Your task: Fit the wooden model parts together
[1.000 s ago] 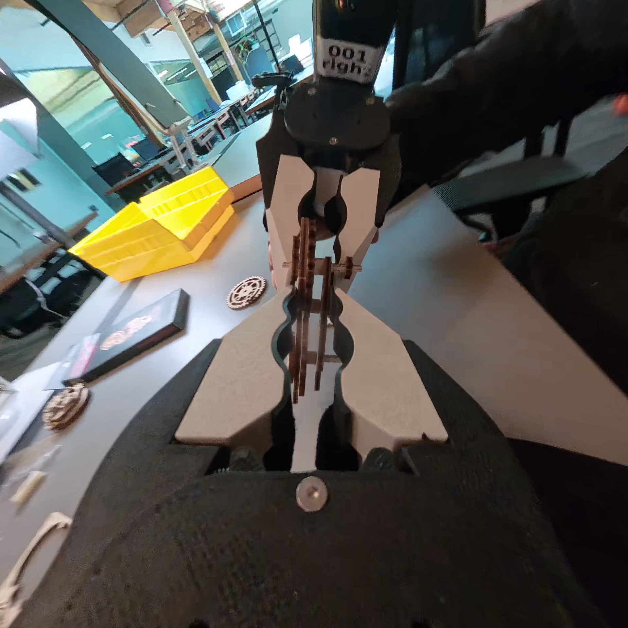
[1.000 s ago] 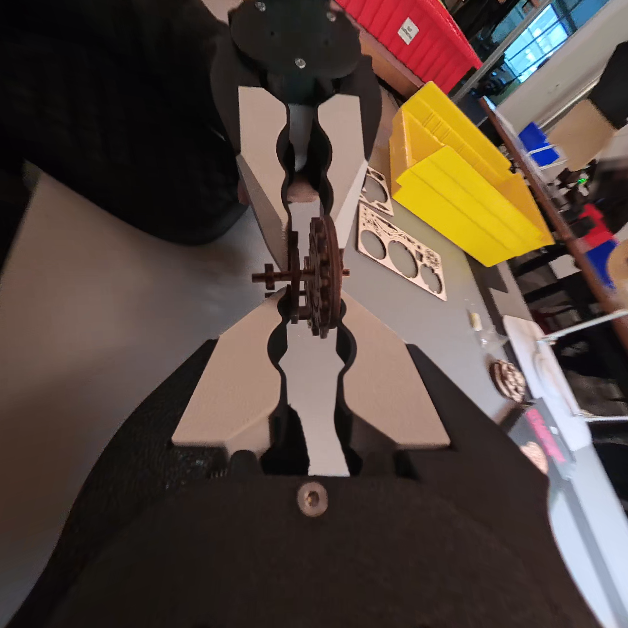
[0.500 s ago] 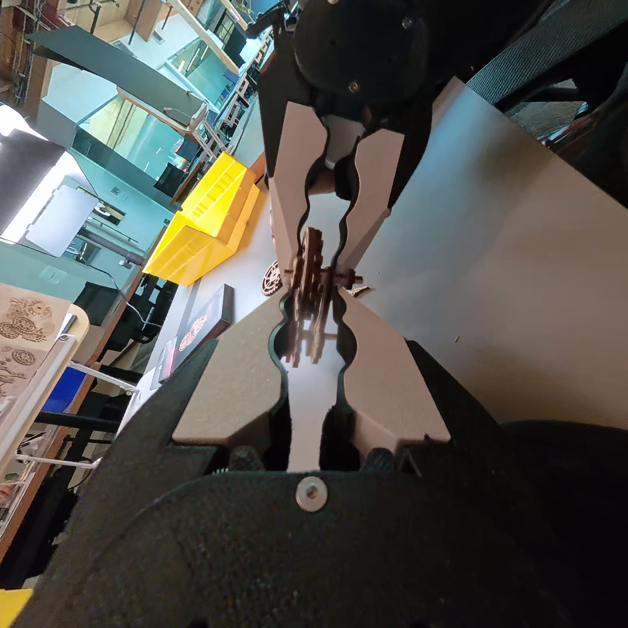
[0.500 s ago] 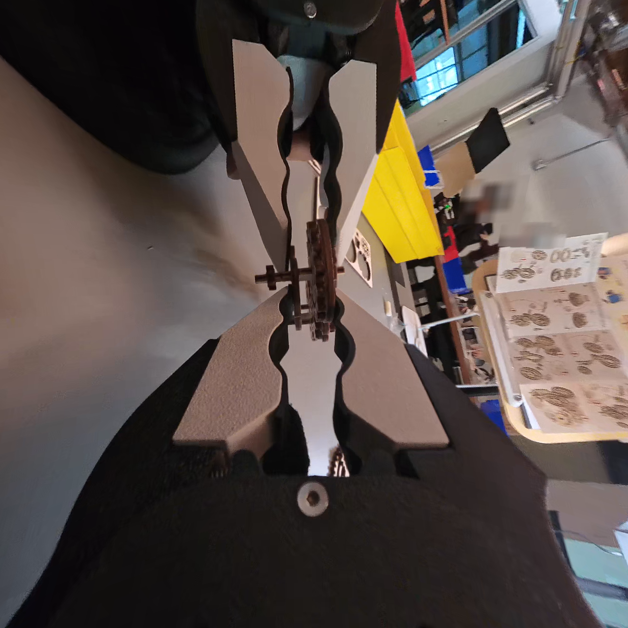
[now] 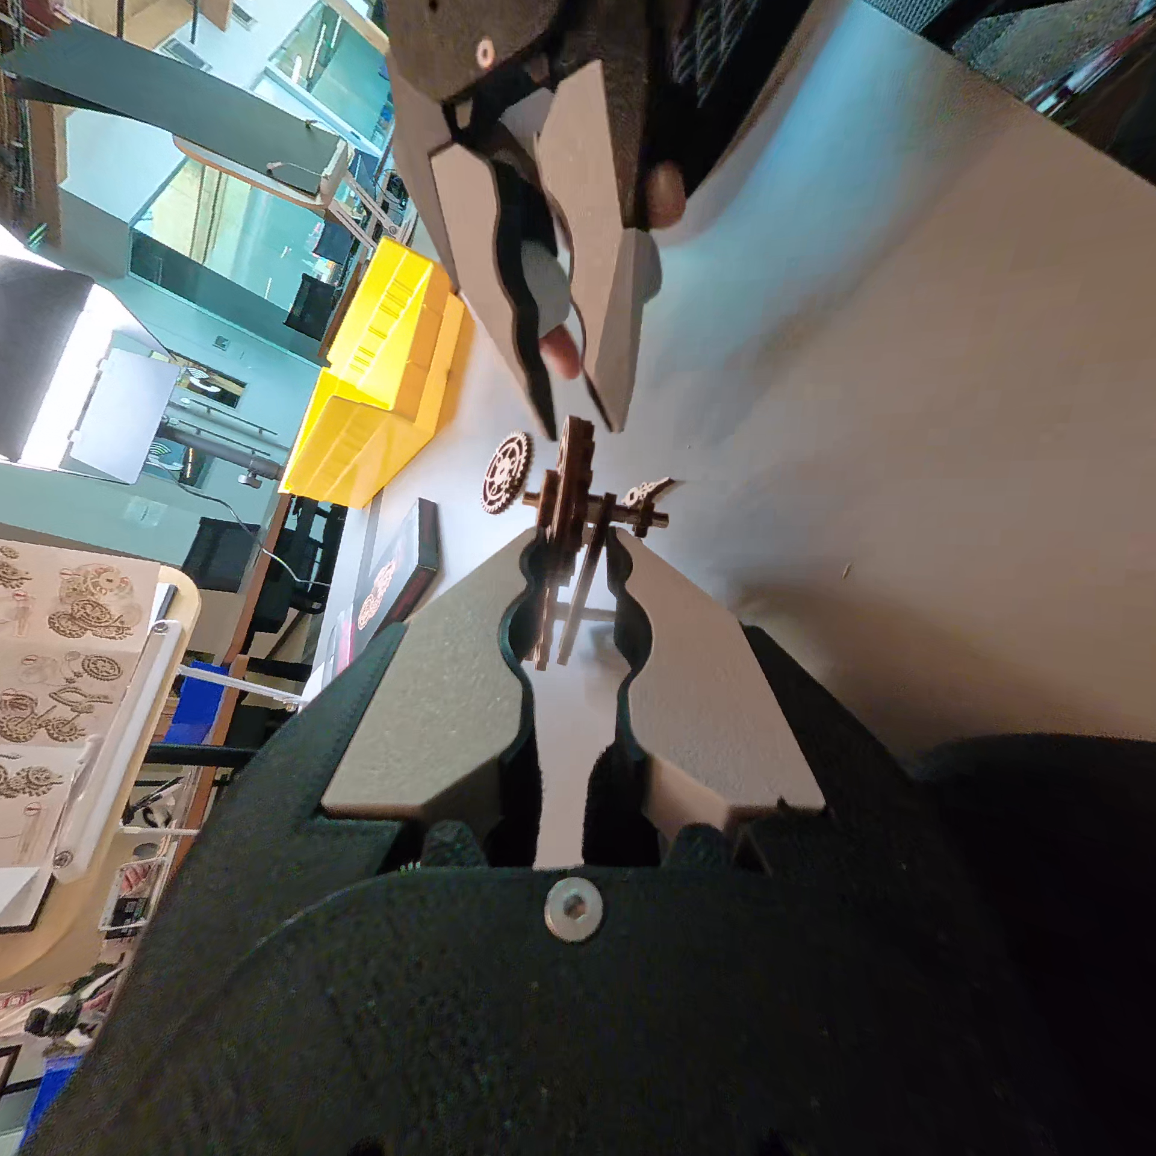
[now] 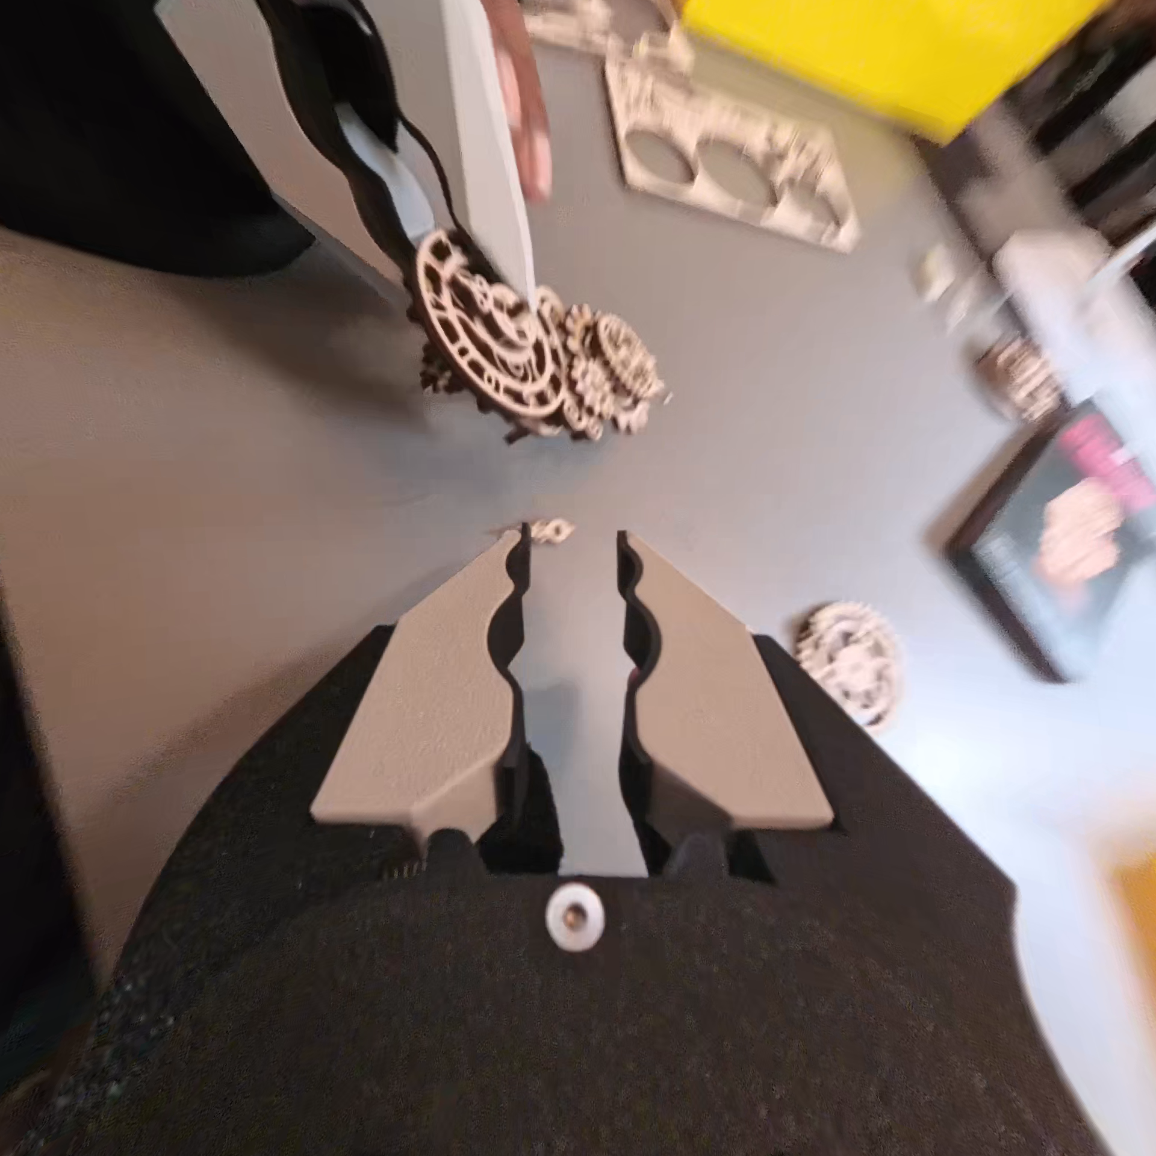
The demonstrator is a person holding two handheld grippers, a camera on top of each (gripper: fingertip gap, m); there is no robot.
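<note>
My left gripper (image 5: 575, 541) is shut on a dark wooden gear assembly (image 5: 568, 494), several gears and plates on an axle, held above the grey table (image 5: 876, 375). My right gripper (image 5: 582, 428) faces it from above with its tips just clear of the top gear. In the right wrist view, which is blurred, my right gripper (image 6: 572, 538) is open and empty over the table. The left gripper (image 6: 466, 281) holds the assembly (image 6: 500, 350) ahead of it. A small pale wooden piece (image 6: 550, 532) lies on the table by my right fingertips.
A loose wooden gear (image 5: 507, 472) lies on the table, also in the right wrist view (image 6: 851, 663). Yellow bins (image 5: 375, 400), a black box (image 5: 400, 575) and a punched-out wooden sheet (image 6: 732, 169) lie beyond. Instruction sheets (image 5: 62, 657) stand at the left.
My right gripper has let go of the gear assembly, opened and pulled back from it. My left gripper still holds the assembly.
</note>
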